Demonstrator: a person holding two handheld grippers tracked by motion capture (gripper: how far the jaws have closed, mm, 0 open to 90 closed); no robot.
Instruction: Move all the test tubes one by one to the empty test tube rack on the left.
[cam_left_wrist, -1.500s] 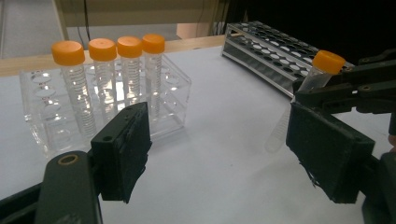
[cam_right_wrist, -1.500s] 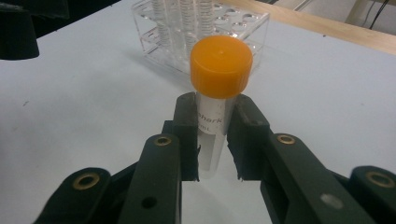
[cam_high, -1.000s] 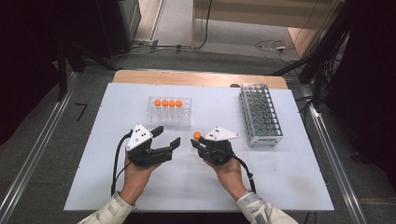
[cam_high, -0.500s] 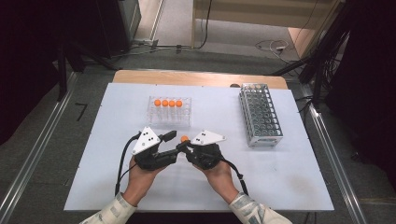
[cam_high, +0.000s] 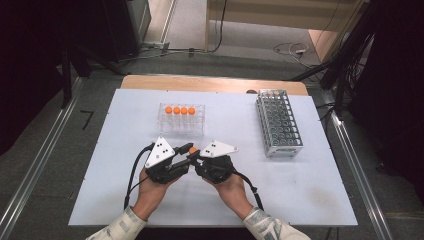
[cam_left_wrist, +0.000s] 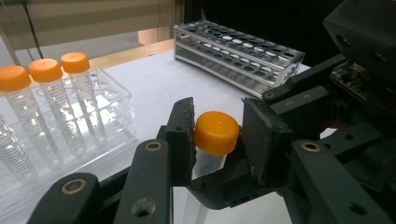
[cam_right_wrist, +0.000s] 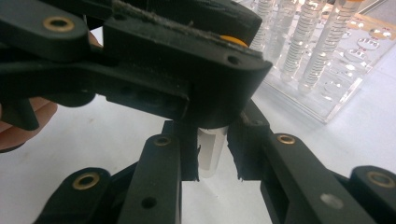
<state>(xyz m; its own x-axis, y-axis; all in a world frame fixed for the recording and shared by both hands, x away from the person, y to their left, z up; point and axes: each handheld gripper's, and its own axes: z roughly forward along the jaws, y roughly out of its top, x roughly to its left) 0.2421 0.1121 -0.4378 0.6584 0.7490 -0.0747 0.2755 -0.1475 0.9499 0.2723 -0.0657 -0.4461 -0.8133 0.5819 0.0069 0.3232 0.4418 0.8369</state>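
On the near half of the white table (cam_high: 120, 190), both grippers meet over one tube. Left to right in the high view: left gripper (cam_high: 184, 156), held in the person's left hand (cam_high: 150, 192), points right; its jaws have just been closing, and in the left gripper view they now pinch the orange cap (cam_left_wrist: 216, 133) of the tube (cam_left_wrist: 208, 163) from both sides, pads touching the cap. Tube body runs down below the cap, clear with white inside. Right gripper (cam_high: 196, 156), in the right hand (cam_high: 231, 187), points left and meets the left one tip to tip; cap shows as an orange dot between them (cam_high: 193, 150). In the right gripper view its jaws are pressed onto the tube's body (cam_right_wrist: 211, 151), low part, with the left gripper's black jaw lying across the top of it. So the tube is gripped at both ends, above the table, in front of the clear rack.

Behind the grippers: clear plastic rack (cam_high: 181, 120) with four orange-capped tubes (cam_high: 180, 110) in a row, upright. Three of them show in the left gripper view (cam_left_wrist: 44, 70). Far right: metal wire rack (cam_high: 278, 122), well apart from the hands. Cables trail from each gripper toward the near edge.
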